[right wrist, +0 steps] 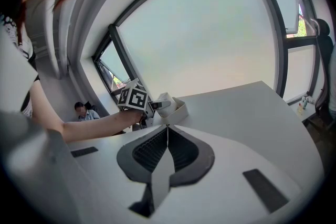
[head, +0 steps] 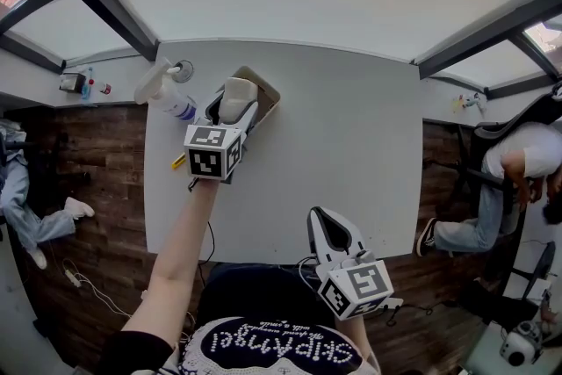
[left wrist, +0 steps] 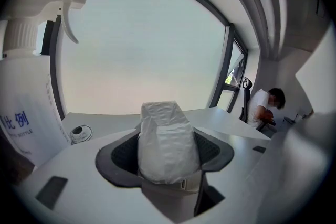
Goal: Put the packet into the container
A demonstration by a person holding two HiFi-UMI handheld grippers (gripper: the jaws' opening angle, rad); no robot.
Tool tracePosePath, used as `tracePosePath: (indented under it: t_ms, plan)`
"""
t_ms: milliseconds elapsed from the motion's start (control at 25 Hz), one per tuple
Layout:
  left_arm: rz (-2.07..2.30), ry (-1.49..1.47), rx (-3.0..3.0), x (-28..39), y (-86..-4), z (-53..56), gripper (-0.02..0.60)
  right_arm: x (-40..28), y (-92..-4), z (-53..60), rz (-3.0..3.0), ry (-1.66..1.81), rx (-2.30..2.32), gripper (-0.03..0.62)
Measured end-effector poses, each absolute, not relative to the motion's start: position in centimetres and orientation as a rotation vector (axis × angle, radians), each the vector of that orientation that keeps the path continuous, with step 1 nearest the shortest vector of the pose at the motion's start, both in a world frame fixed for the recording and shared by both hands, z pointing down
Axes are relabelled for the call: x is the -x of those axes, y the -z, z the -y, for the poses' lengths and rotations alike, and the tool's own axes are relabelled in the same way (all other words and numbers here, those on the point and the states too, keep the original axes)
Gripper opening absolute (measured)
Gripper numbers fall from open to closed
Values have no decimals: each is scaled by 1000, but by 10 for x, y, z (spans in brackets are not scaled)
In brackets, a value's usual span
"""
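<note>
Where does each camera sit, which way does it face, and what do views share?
Head view: on the head, looking steeply down at the table; shows left arm, left gripper, right gripper.
Left gripper view: on that gripper, looking along jaws shut on the packet; spray bottle at left.
Right gripper view: on that gripper, jaws together, facing the left arm and container.
Shared: head and right gripper views show the container.

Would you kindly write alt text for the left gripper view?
The left gripper is shut on a white crinkled packet, a white table beyond. A spray bottle stands at left; a person sits far right.
</note>
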State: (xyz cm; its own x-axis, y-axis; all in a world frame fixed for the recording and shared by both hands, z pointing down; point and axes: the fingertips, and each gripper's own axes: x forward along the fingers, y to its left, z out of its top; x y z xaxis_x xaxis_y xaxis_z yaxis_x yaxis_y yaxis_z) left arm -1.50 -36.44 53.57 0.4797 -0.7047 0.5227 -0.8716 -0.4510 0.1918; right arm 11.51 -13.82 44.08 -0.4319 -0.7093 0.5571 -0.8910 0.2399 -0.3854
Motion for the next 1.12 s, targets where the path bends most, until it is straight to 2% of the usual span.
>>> tracePosePath:
  t_ms: [640,1120]
  plan:
    - [1261,-712,-2197,10,-561,365,288,-115,-439,138,2260,-1000,-1496,15]
    - [1258,-733,-2213,8,-565,369,288,-112,-441,139,2278,-984,-1483,15]
